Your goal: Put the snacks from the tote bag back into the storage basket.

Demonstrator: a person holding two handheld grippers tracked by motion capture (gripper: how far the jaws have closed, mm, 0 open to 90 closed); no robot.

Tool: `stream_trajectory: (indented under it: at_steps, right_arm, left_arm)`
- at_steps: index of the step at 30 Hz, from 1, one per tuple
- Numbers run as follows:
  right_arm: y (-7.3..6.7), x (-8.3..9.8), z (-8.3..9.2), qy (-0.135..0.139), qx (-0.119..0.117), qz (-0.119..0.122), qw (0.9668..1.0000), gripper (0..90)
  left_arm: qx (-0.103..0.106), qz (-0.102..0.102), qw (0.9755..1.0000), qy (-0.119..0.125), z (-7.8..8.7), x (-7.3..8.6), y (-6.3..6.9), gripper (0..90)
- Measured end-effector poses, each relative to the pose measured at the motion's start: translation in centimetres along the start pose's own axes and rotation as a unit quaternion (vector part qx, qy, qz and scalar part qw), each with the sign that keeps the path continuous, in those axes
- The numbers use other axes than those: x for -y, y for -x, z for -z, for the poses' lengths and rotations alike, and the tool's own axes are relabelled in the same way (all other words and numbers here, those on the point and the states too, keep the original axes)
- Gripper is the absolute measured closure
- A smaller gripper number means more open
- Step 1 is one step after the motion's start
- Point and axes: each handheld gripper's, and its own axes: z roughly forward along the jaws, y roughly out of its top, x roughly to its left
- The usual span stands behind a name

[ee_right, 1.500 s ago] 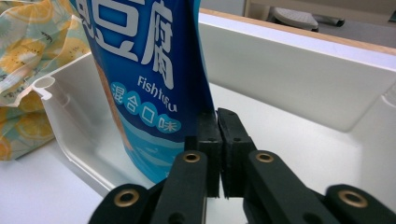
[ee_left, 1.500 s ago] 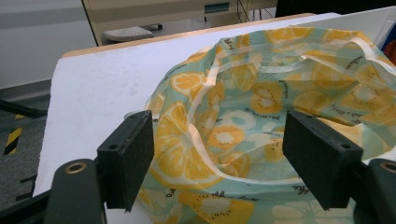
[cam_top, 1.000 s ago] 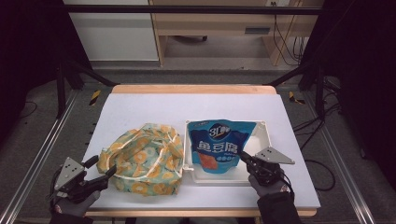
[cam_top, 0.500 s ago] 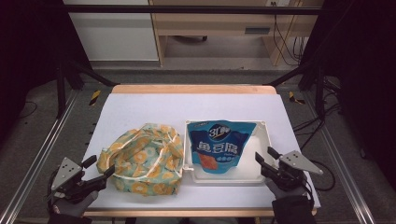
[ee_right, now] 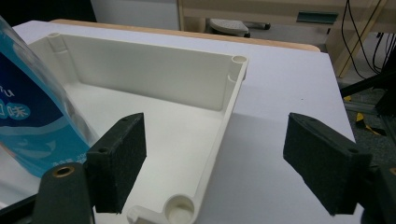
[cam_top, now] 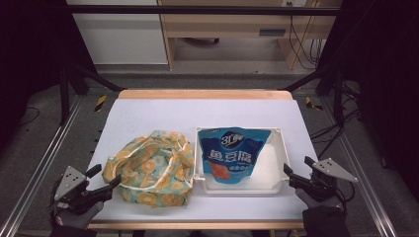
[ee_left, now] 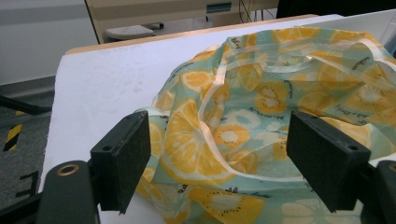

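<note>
A crumpled cloth bag printed with orange slices [cam_top: 150, 170] [ee_left: 261, 116] lies on the left half of the white table. To its right a white tray [cam_top: 285, 148] [ee_right: 229, 107] holds a blue snack pouch [cam_top: 232, 155] [ee_right: 32, 121] lying flat. My left gripper [cam_top: 106, 176] [ee_left: 219, 158] stands open at the bag's near left edge, with the cloth between and beyond its jaws but not pinched. At the tray's near right corner my right gripper [cam_top: 297, 164] [ee_right: 219, 158] is open, its jaws straddling the tray's right wall without touching it.
The table top [cam_top: 163, 116] has a wooden far edge and bare white surface behind the bag and tray. Metal frame rails run down both sides. A desk and cables stand on the floor beyond.
My right gripper has drawn back to the right, off the tray's near right corner. The left gripper, bag, tray and pouch have hardly moved.
</note>
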Motion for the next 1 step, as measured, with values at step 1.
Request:
stream_trajectory:
  at_steps: [1]
  right_arm:
    - [0.06,0.04,-0.01,0.000,0.000,0.000,1.0000,20.8]
  left_arm:
    - [0.000,0.000,1.0000,0.000,-0.04,0.01,0.00,21.7]
